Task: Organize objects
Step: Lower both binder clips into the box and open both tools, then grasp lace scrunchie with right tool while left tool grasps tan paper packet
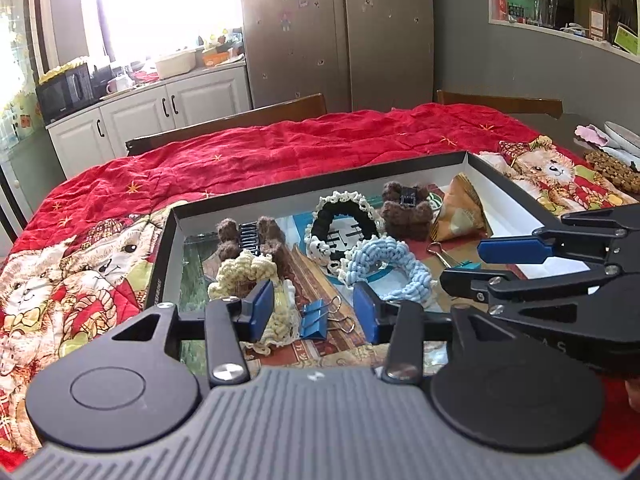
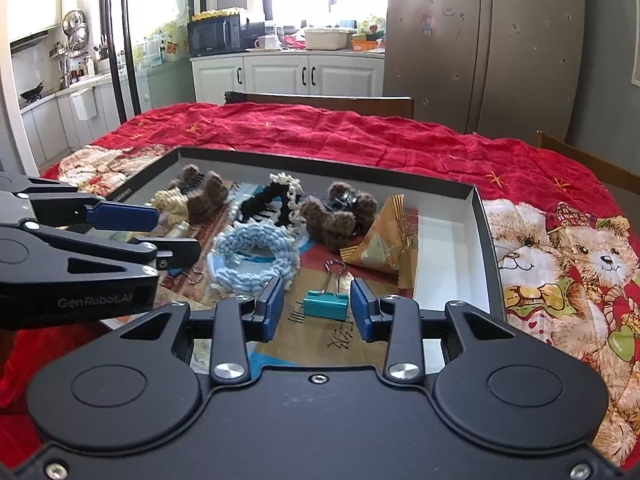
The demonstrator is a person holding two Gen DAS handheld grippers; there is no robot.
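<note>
A shallow black box with white inner walls lies on a red bear-print cloth and holds all the small things. The left gripper is spread wide, holding nothing; between its fingers a blue binder clip lies on the box floor, with a cream crochet scrunchie at its left finger. Only the right wrist view shows well the teal binder clip, which lies between the fingers of the right gripper, also spread and empty. A light blue scrunchie, two brown fuzzy hair claws and a golden snack packet lie farther back.
</note>
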